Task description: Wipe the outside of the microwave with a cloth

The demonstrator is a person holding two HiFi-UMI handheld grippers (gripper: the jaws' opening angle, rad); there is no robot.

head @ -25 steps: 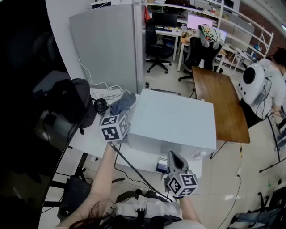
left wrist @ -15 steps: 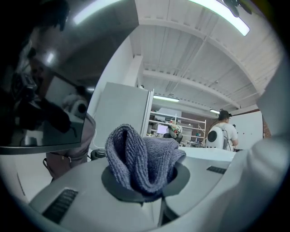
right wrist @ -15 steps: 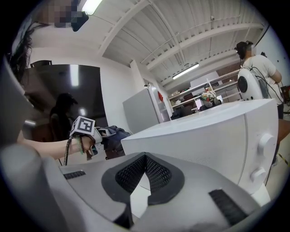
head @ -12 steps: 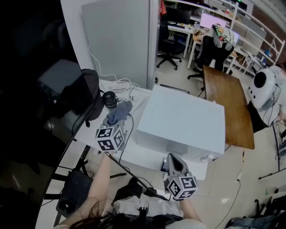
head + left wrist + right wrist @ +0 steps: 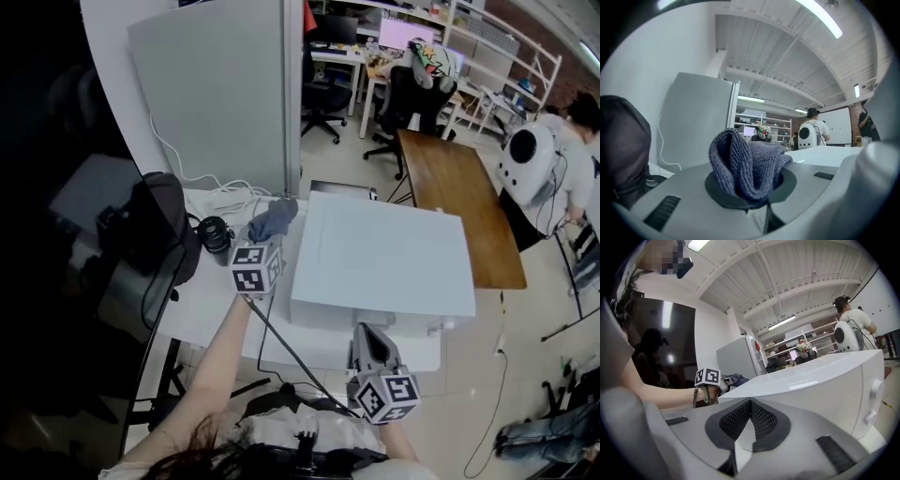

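The white microwave (image 5: 384, 258) stands on a white table (image 5: 202, 300); in the right gripper view the microwave (image 5: 820, 380) fills the right side, with two knobs on its front. My left gripper (image 5: 267, 234) is by the microwave's left rear corner, shut on a blue-grey cloth (image 5: 274, 218). In the left gripper view the folded cloth (image 5: 747, 166) bulges up between the jaws. My right gripper (image 5: 367, 330) hangs in front of the microwave's front side, shut (image 5: 750, 420) with nothing in it.
A black backpack (image 5: 155, 225), a round black object (image 5: 216, 232) and white cables (image 5: 220, 197) lie left of the microwave. A grey partition (image 5: 220, 94) stands behind. A wooden table (image 5: 455, 202) and a person (image 5: 544, 159) are to the right.
The left gripper with the cloth drew back from the microwave's left side, then came forward again to its left rear corner. The right gripper stayed put in front.
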